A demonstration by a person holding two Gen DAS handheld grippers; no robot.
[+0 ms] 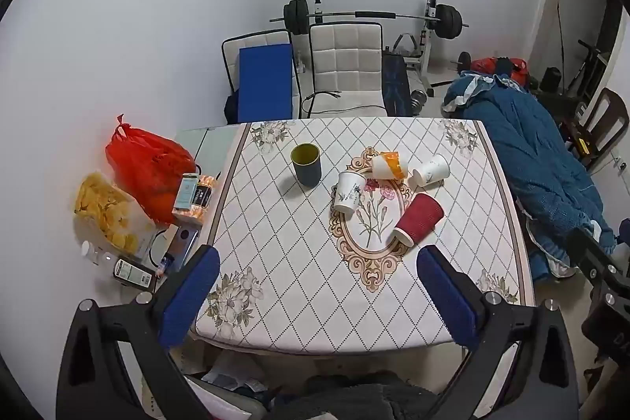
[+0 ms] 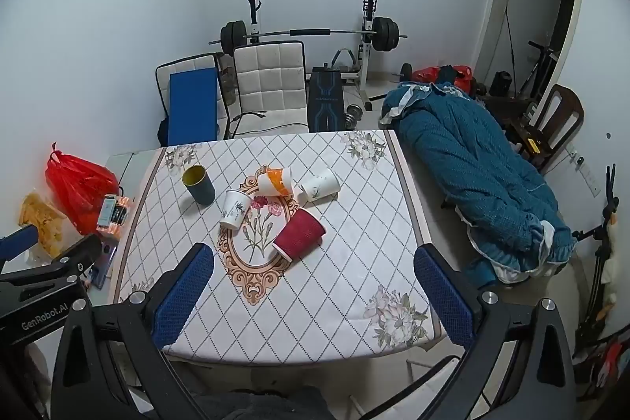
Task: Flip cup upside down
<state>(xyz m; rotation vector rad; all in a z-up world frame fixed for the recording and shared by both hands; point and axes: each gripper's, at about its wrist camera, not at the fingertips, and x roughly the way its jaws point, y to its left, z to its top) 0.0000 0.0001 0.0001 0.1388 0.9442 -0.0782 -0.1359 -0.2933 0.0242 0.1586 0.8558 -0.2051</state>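
Off the bench's left edge lay a red plastic bag (image 1: 147, 166) and a clear bag of yellow chips (image 1: 108, 209), with small boxes and bottles beside them.

On the bench (image 1: 299, 286), under its diamond-patterned cloth, five cups sat in a loose group around the floral oval. Farthest left stood a dark green cup (image 1: 306, 164), upright with its mouth open to the ceiling, well apart from the others. To its right a white cup with a plant print (image 1: 347, 191) stood mouth up, leaning a little in the fisheye. Beyond it an orange-and-white cup (image 1: 390, 165) lay on its side, and a second white cup (image 1: 431, 170) lay tipped over just right of that. Nearest the cameras, a red ribbed cup (image 1: 417, 219) lay on its side, its white-rimmed mouth towards the near edge.

The left gripper (image 1: 317, 294) hovered above the near part of the bench, jaws spread wide and empty; every cup lay ahead of them, the red one nearest, just ahead of the right fingertip. The right gripper (image 2: 313, 296) hung likewise, jaws released and empty, with the red ribbed cup (image 2: 299, 234) ahead between its fingers and untouched. A blue quilt (image 2: 480, 180) lay heaped to the right of the bench
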